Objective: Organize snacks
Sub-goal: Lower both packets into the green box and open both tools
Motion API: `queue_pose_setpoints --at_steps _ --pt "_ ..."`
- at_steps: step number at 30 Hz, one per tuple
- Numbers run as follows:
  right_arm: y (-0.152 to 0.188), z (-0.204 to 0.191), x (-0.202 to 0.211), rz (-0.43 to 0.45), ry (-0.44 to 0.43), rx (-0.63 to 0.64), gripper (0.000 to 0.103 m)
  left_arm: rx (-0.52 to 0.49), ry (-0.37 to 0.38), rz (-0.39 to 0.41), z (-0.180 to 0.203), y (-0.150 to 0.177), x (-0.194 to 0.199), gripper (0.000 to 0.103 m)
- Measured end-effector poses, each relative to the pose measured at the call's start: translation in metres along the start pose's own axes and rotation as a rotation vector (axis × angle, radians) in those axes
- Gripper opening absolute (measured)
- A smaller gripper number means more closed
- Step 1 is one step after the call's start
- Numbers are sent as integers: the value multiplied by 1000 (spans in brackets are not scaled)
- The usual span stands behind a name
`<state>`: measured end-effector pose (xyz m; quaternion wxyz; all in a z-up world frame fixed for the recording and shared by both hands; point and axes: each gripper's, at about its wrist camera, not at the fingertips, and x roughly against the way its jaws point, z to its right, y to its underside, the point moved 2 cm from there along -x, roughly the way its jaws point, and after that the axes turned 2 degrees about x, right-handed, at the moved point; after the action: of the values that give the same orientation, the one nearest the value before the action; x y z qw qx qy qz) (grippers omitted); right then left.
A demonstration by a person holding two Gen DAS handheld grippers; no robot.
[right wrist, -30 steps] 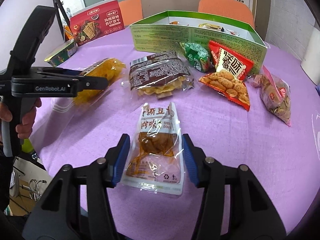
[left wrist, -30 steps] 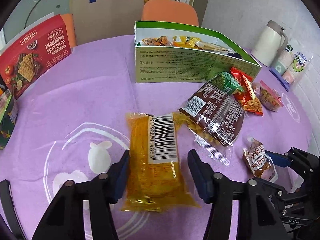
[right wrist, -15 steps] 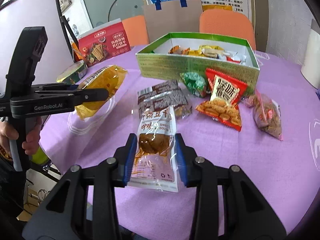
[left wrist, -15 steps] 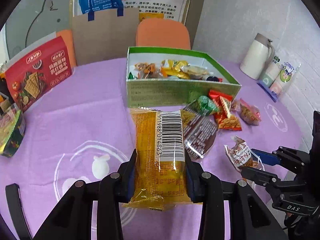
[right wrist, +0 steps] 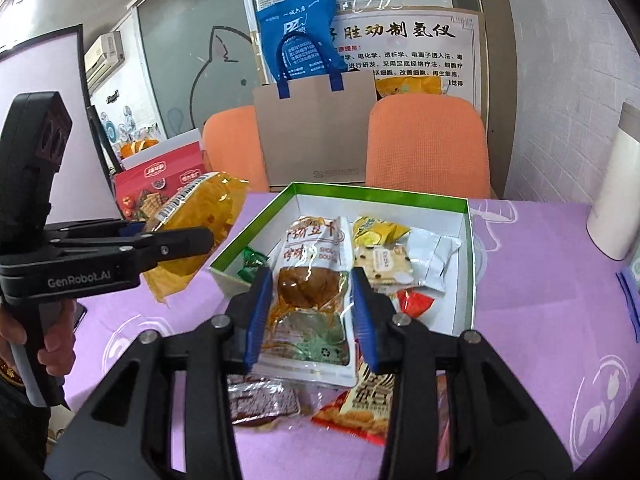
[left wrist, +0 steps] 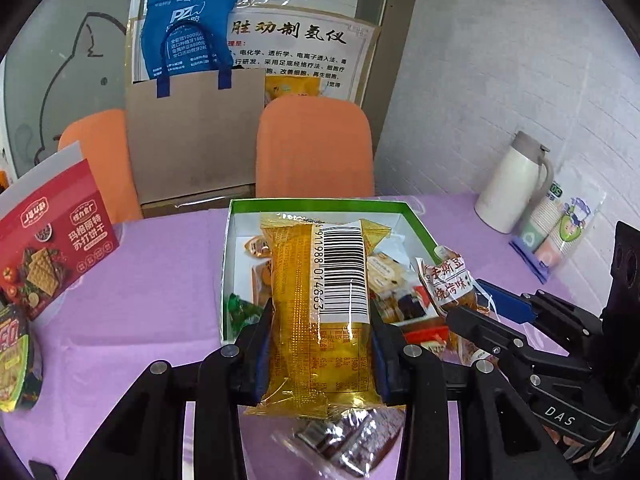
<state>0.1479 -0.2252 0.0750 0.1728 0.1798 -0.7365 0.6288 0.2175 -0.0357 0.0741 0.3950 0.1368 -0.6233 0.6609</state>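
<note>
Both packets lifted off the surface since a second ago: left gripper (left wrist: 320,344) pinching yellow packet (left wrist: 320,300), right gripper (right wrist: 307,312) pinching tofu pouch (right wrist: 310,292), now near green box (right wrist: 466,264); drop next.

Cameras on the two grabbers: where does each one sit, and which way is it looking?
Left wrist: sits on the left gripper, looks along its fingers over the yellow packet toward the green box; right gripper shows.
Right wrist: sits on the right gripper, looks over the tofu packet; left gripper and hand show.
Shared: green box, both packets.
</note>
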Motion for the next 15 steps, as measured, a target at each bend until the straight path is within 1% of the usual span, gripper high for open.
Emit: queue_pose_setpoints --at_steps 2,5,9,12,13,14,15 --pt "-7 10 -19 -12 16 -6 41 8 -8 -14 -3 -9 -18 39" --pt "-11 21 -46 -45 16 -16 41 25 -15 -37 -8 -17 -44 39" --pt "-5 24 -71 -79 4 -10 42 36 -23 -78 -16 -20 -74 39" --pt "-2 24 -88 -93 14 11 48 38 -36 -92 -20 -20 -87 42" --pt "0 24 -91 -96 22 26 64 42 -39 -85 -22 -20 -89 47" --pt "2 23 -92 -98 29 39 76 46 -38 -79 -23 -19 -90 69" --pt "4 23 -90 -89 35 53 96 54 -43 -64 -25 -18 -88 89"
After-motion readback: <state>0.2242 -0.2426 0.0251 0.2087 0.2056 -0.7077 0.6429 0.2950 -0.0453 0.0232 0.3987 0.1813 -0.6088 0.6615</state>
